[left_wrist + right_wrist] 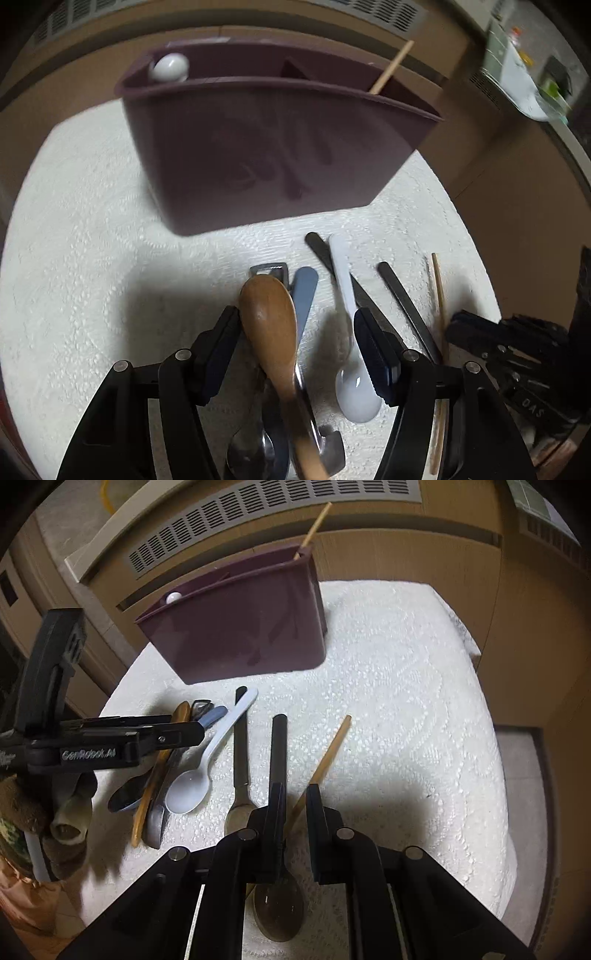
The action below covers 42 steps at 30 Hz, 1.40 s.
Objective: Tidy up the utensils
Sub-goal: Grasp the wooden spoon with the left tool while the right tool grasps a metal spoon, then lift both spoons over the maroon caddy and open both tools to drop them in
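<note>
Two tools working. Left tool (pixel 297 347) spread wide around wooden spoon (pixel 269 317), not pinching yet. Right tool (pixel 295 805) narrowed on loose chopstick (pixel 325 764) on table (pixel 406 701); contact unclear. Holder (pixel 240 627) behind already has its mate.

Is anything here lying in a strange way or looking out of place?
Yes. The brown wooden spoon lies across the piled metal utensils, not flat on the white towel. A single wooden chopstick lies apart from the pile.

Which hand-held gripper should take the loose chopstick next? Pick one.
Right. The right hand-held gripper already straddles the chopstick, fingers nearly closed. The left hand-held gripper is open over the wooden spoon.
</note>
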Each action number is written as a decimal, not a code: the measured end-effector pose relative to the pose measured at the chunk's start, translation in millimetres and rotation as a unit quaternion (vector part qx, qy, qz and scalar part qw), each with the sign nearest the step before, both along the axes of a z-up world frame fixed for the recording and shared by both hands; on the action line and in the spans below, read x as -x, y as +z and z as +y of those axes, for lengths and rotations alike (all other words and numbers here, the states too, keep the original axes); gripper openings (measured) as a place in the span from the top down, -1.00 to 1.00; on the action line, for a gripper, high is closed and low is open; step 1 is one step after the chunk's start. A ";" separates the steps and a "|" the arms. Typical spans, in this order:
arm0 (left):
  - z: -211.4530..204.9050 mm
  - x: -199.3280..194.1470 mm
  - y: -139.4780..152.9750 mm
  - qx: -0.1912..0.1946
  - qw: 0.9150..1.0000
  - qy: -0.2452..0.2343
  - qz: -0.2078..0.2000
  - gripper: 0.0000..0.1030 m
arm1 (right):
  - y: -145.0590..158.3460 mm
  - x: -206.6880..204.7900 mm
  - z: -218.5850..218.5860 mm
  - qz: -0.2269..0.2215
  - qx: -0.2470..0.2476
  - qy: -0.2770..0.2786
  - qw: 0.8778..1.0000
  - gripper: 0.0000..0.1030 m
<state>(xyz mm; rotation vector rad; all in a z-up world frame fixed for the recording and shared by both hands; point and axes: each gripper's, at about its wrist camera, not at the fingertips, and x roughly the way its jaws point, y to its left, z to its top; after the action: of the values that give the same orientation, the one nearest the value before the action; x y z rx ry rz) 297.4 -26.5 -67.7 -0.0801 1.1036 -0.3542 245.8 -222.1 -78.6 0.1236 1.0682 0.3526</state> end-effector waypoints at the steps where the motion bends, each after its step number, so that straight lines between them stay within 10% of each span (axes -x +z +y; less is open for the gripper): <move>1: -1.8 3.7 3.0 -0.012 1.000 -0.001 -0.013 -0.24 | -2.5 -3.6 0.7 0.007 0.001 -0.006 1.000 0.69; 22: 31.9 -3.4 -10.3 -0.042 0.996 0.076 0.028 0.00 | 24.8 -6.0 28.9 -0.054 0.023 0.025 0.998 0.88; 29: 20.8 17.5 -9.6 -0.060 0.996 0.064 -0.016 0.40 | 17.1 -9.6 29.0 -0.043 0.021 0.020 0.999 0.88; 42: 45.1 87.7 47.2 -0.030 0.984 0.101 -0.147 0.40 | 12.7 -4.1 28.8 -0.025 0.026 0.021 0.999 0.85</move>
<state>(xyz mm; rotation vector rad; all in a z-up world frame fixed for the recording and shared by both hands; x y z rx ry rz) 209.6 18.6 -20.5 -0.0822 0.8040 -0.1448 249.9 -193.3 -65.9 0.0471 1.0309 0.3633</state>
